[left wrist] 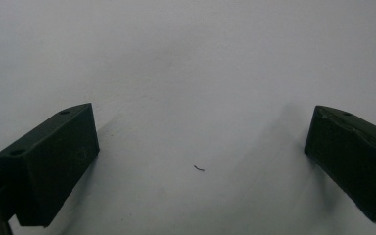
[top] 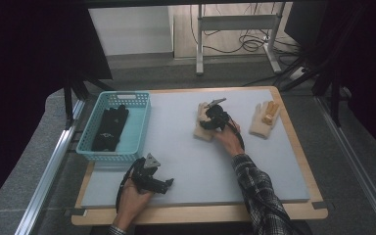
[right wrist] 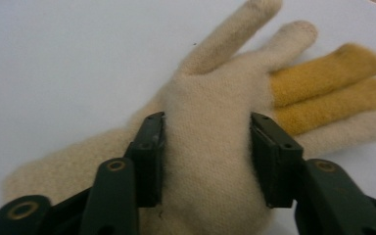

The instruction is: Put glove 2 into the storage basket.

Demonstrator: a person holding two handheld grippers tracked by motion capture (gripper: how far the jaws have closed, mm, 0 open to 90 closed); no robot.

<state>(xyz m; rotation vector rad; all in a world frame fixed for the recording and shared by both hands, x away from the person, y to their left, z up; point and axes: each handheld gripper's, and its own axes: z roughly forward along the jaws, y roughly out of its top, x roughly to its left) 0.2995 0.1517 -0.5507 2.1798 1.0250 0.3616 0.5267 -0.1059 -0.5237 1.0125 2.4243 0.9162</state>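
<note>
— What is the right hand-held gripper (right wrist: 206, 159) doing?
— It is pinching a fold of the cream glove (right wrist: 210, 147) at the frame's upper middle, on the grey counter (top: 186, 161).
— And the left hand-held gripper (left wrist: 200, 161)?
— Resting at lower left, jaws spread wide, grasping nothing. A second glove (top: 264, 119) is lying at upper right; dark cloth is sitting in the teal basket (top: 142, 128).

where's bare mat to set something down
Widest free patch: the mat between the left gripper and the right sleeve. Also free: the front right corner, and the far strip between basket and near glove. Crowded: around the right gripper on that glove, with the second glove beside it.
</note>
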